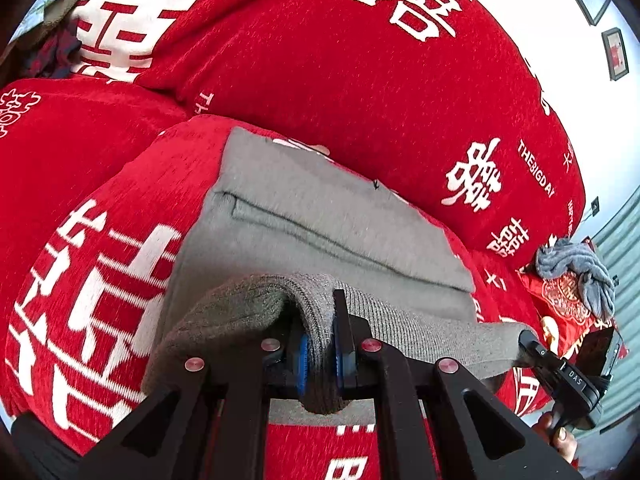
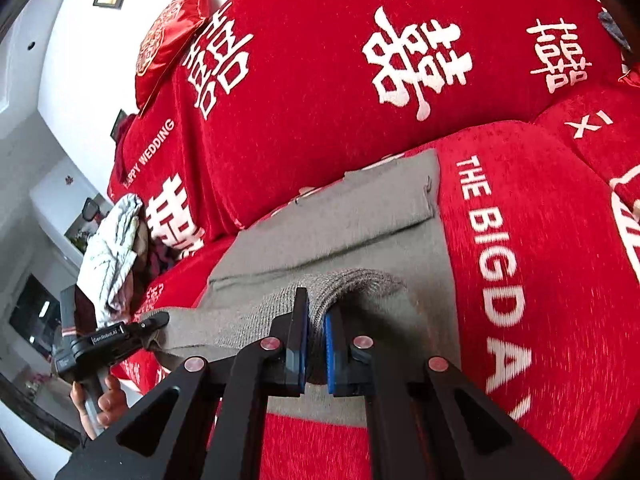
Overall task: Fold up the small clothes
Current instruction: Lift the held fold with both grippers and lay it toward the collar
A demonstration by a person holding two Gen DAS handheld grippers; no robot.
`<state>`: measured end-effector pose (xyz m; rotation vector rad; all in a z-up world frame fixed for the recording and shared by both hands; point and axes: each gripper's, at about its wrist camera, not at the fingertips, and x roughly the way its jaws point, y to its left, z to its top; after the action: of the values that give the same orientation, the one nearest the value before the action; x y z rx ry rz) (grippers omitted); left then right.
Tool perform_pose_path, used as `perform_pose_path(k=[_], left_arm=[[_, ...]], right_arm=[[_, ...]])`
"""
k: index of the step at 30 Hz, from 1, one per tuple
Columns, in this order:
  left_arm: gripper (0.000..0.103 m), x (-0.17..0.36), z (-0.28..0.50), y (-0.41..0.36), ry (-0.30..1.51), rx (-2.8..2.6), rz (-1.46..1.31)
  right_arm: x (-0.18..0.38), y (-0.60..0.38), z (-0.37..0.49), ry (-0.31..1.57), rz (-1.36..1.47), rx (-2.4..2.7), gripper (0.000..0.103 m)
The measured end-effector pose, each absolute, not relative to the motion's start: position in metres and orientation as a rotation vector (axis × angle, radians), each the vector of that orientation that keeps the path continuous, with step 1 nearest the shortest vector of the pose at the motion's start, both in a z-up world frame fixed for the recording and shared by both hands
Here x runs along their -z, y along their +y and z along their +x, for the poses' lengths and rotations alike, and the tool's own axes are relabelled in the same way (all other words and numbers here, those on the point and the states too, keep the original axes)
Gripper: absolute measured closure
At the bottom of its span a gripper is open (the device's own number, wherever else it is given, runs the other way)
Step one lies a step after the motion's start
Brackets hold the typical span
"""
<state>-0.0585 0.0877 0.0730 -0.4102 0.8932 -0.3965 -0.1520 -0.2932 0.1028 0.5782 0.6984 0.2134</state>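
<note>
- The grey knit garment (image 1: 320,220) lies on the seat of a red sofa (image 1: 360,80) printed with white characters; its far part is flat with one lengthwise fold already in it, while its ribbed near hem is raised off the cushion.
- The left gripper (image 1: 320,356) is clamped on that hem near one corner, a bunch of rib knit squeezed between its blue pads.
- The right gripper (image 2: 316,348) is pinched tight on the same hem at the other corner, and the hem hangs in a shallow span between the two.
- Risk: each grip takes only a small bunch of thick knit, so a sideways tug could pull the hem free of one gripper and skew the fold.
- Risk: if the two corners are carried over unevenly, the edge will likely land crooked on the flat part; dragging could also disturb the existing lengthwise fold.
- Other clothes wait at the sofa's ends: a grey heap (image 1: 576,268) on one side, a pale crumpled cloth (image 2: 116,240) on the other.
</note>
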Motion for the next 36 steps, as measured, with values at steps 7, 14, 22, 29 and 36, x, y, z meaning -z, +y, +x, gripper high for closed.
perform_pose_path(k=[7, 14, 22, 29, 36], left_arm=[[0.092, -0.080, -0.036, 0.087, 0.887, 0.399, -0.442], [0.092, -0.085, -0.013, 0.089, 0.904, 0.424, -0.473], [0.092, -0.083, 0.013, 0.088, 0.926, 0.417, -0.486], [0.092, -0.088, 0.042, 0.078, 0.933, 0.419, -0.457], [0.092, -0.094, 0.082, 0.058, 0.942, 0.423, -0.426]], right_arm=[[-0.112, -0.298, -0.126, 0.693, 0.581, -0.180, 0.096], [-0.118, -0.301, -0.103, 0.696, 0.583, -0.160, 0.096], [-0.121, -0.300, -0.073, 0.703, 0.572, -0.147, 0.096], [-0.121, -0.305, -0.046, 0.717, 0.574, -0.124, 0.096], [-0.118, -0.318, -0.012, 0.728, 0.595, -0.090, 0.096]])
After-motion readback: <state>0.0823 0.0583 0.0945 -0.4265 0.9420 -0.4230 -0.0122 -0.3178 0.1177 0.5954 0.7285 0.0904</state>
